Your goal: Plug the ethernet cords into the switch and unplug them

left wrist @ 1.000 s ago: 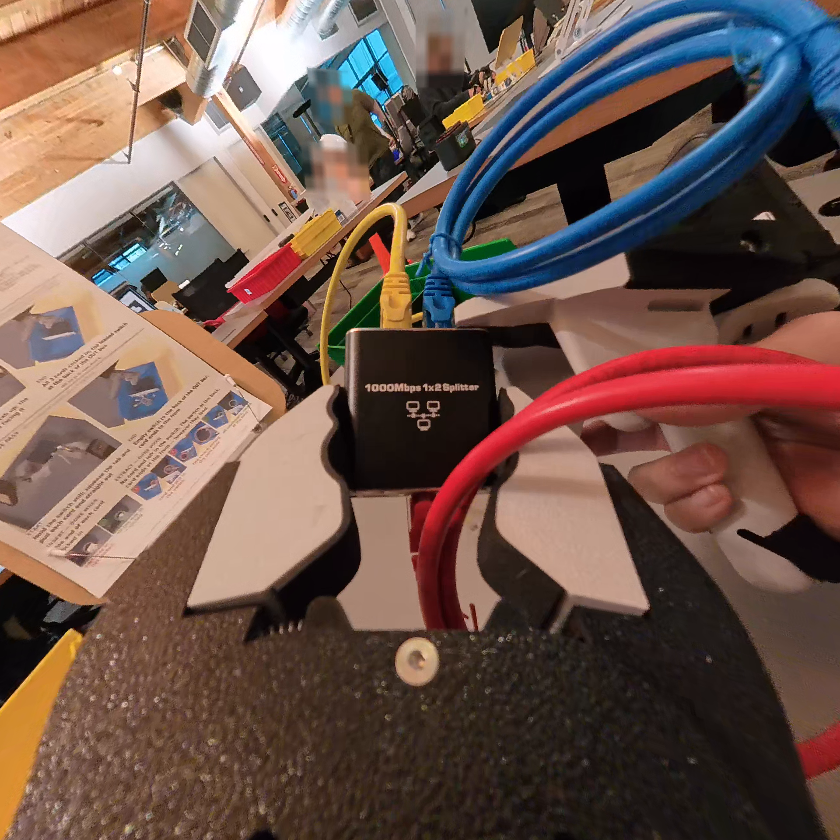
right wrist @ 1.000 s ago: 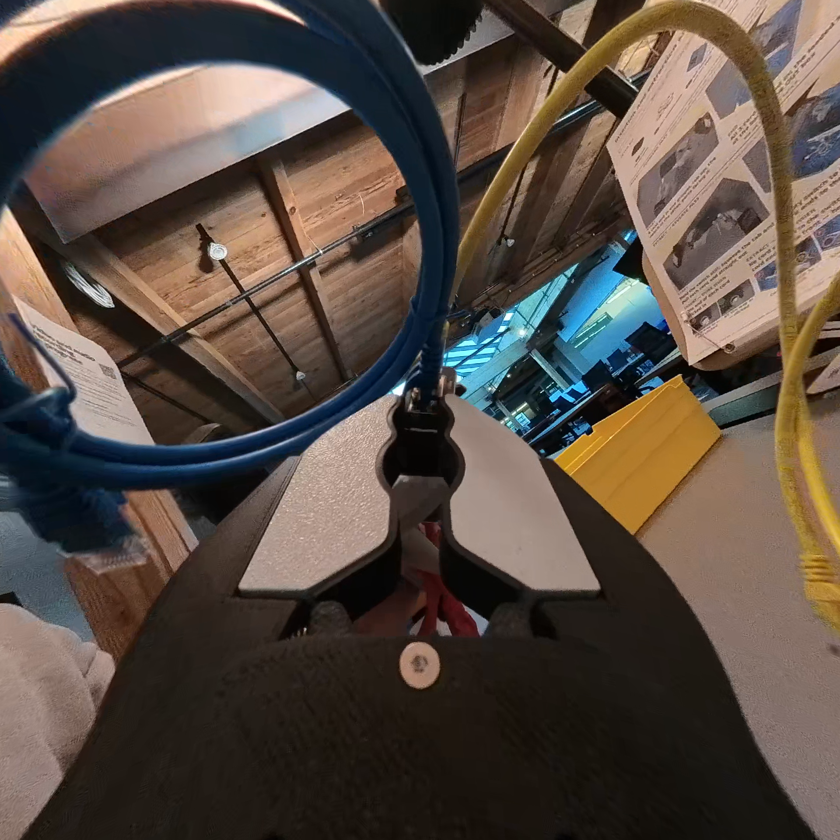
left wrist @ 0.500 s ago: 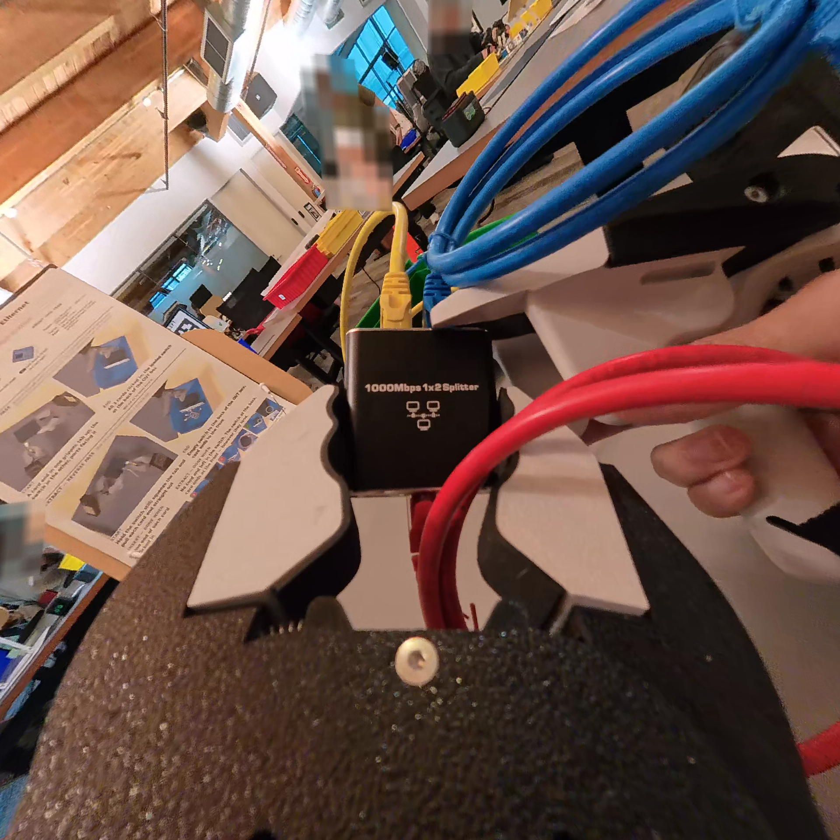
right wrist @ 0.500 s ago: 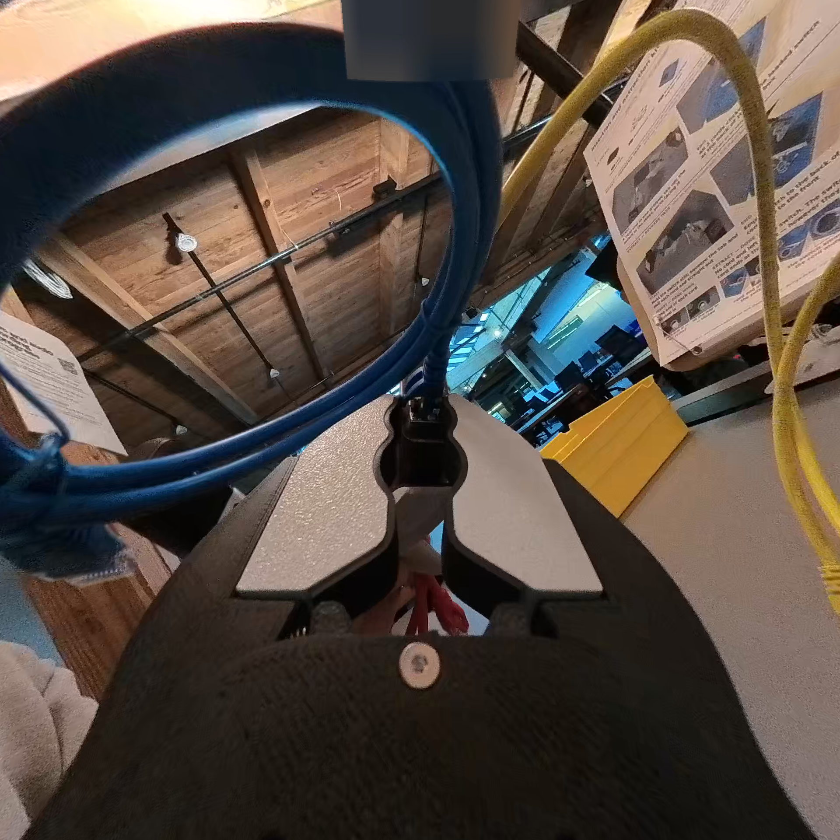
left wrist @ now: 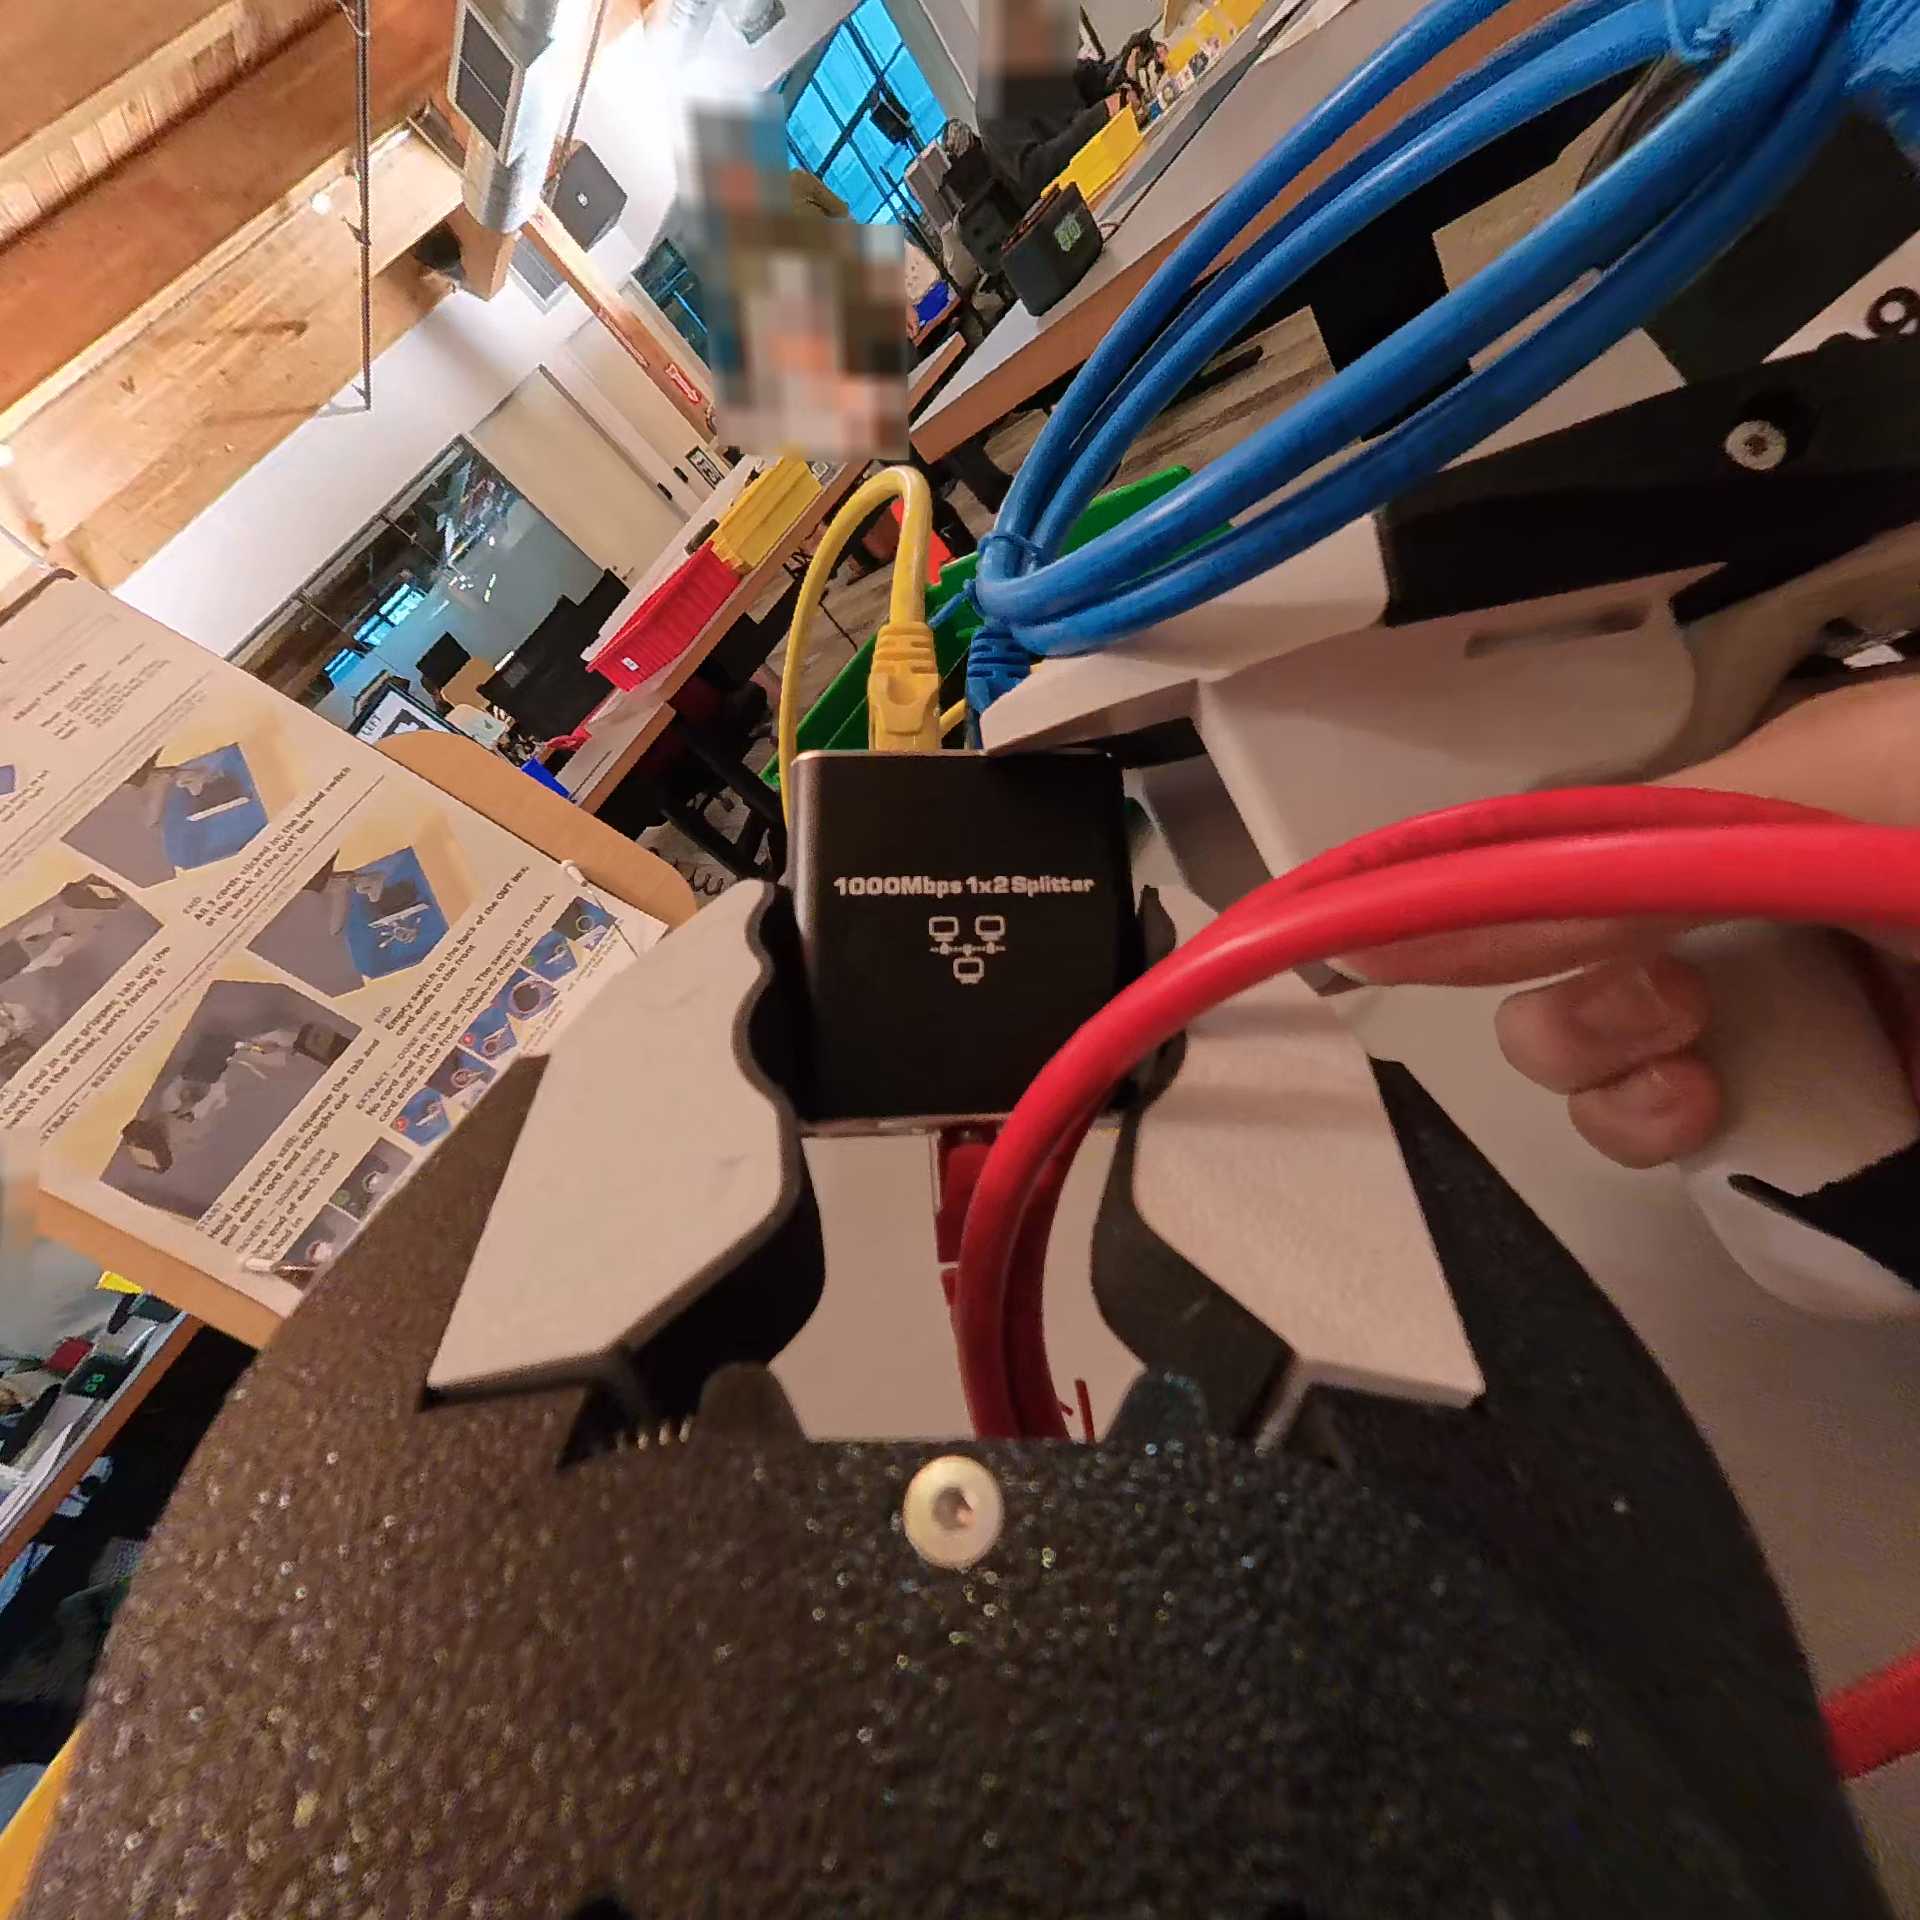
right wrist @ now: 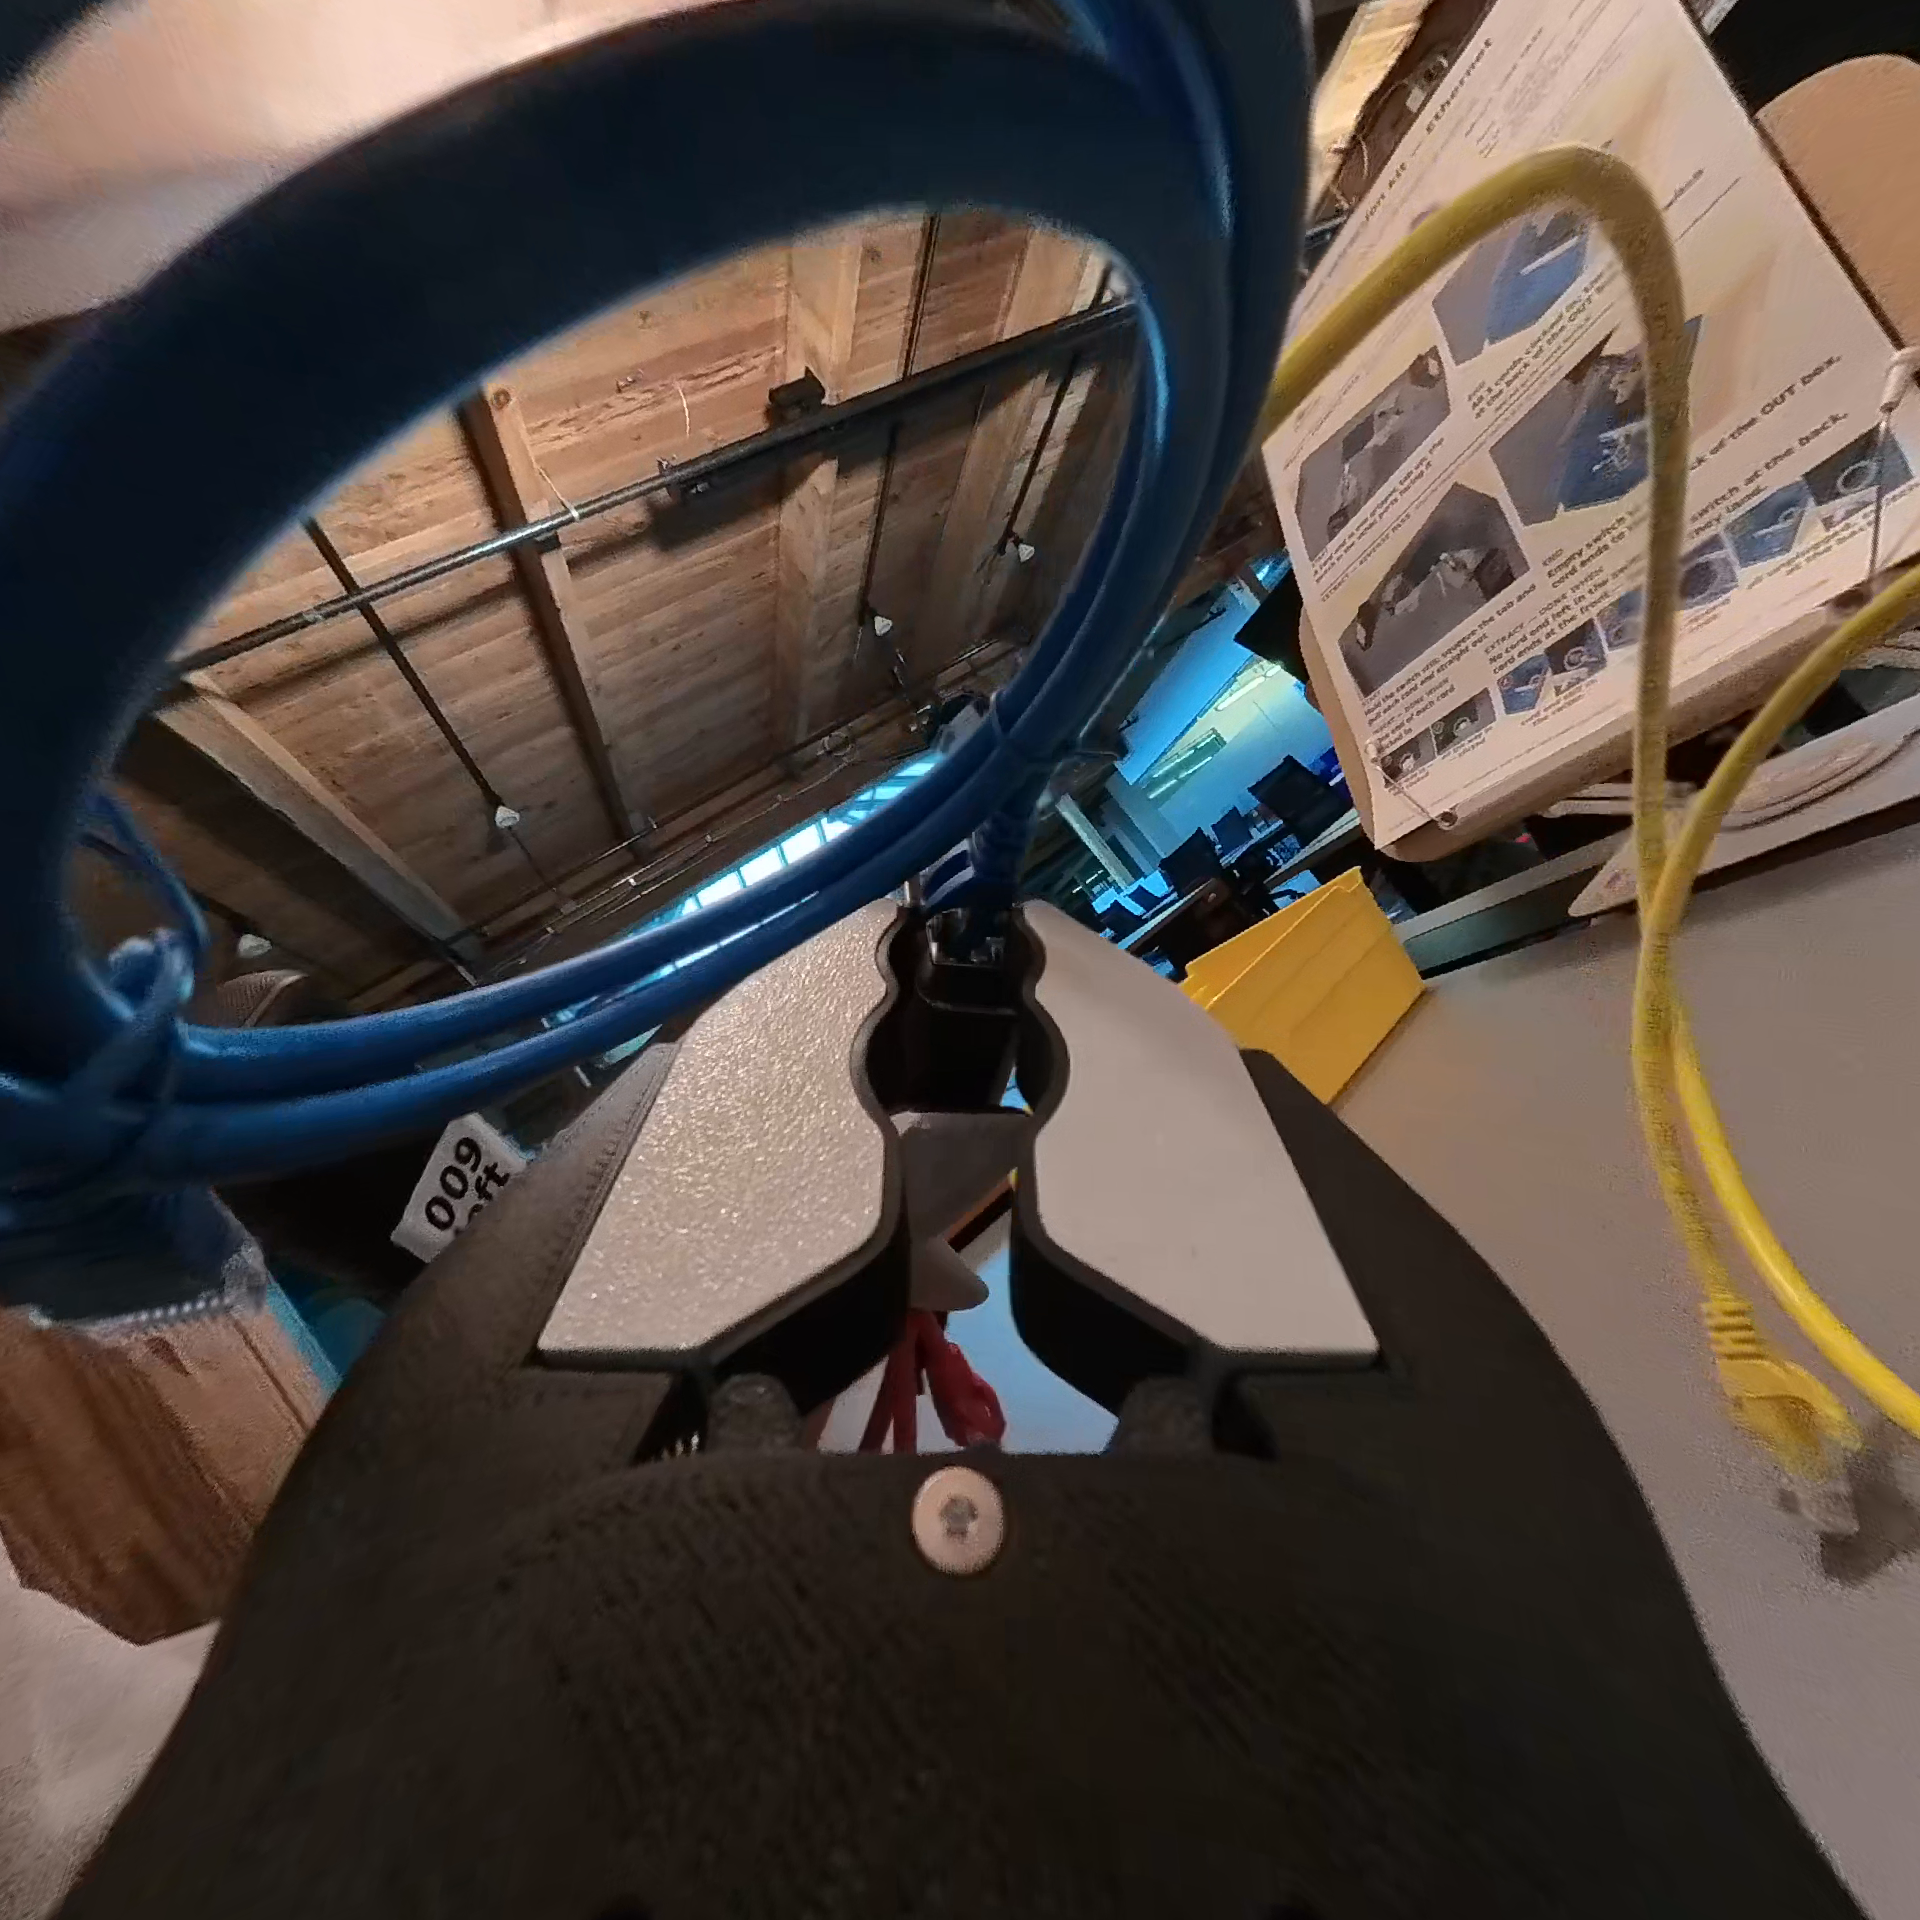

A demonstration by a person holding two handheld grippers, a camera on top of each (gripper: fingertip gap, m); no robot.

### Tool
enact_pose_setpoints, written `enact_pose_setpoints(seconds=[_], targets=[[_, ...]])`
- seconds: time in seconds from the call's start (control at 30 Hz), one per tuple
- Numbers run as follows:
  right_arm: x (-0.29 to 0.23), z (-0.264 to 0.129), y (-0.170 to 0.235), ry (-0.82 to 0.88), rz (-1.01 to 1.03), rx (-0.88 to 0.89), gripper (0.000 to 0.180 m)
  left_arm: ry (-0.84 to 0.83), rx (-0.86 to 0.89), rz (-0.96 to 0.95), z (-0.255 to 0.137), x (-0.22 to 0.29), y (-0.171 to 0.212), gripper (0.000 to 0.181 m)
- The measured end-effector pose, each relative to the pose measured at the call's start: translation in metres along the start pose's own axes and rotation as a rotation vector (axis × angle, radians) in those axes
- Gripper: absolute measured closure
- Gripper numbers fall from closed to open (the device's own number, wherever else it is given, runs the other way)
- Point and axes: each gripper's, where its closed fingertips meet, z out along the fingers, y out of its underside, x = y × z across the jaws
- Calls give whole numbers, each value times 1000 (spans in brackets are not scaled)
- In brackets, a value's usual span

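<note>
My left gripper (left wrist: 961, 914) is shut on the black switch (left wrist: 961, 997) and holds it off the table. A yellow cord (left wrist: 902, 686) is plugged into the switch's far side. A red cord (left wrist: 1455, 862) loops from its near side. My right gripper (right wrist: 971, 925) is shut on the plug of the coiled blue cord (right wrist: 623, 208). In the left wrist view the right gripper (left wrist: 1351, 644) holds that blue plug (left wrist: 992, 665) at the switch's far side, next to the yellow plug. Whether the blue plug is seated is hidden. The yellow cord's loose end (right wrist: 1766, 1382) dangles at the right.
A hand (left wrist: 1600, 1049) grips the right gripper's handle. An instruction sheet on a board (right wrist: 1558, 416) stands behind the grey table (right wrist: 1662, 1143). A yellow bin (right wrist: 1309, 987) sits at the table's far edge. Green and red bins (left wrist: 1122, 509) lie farther off.
Both grippers have tilted together, still holding the switch and the blue plug. The background has shifted in both views, and the yellow cord's loose end has swung.
</note>
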Motion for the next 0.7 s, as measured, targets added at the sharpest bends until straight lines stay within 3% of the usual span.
enact_pose_setpoints(seconds=[0.27,0.37,0.53,0.7], targets=[[6,-4,0,16,-53,7,164,59,13,-53,7,8,5,118],[8,-5,1,-8,23,7,164,56,56,-86,8,9,5,118],[16,-9,-4,-9,153,47,165,-25,137,14,1,8,2,116],[21,-12,-5,-13,249,84,165,1,146,-61,0,12,8,118]])
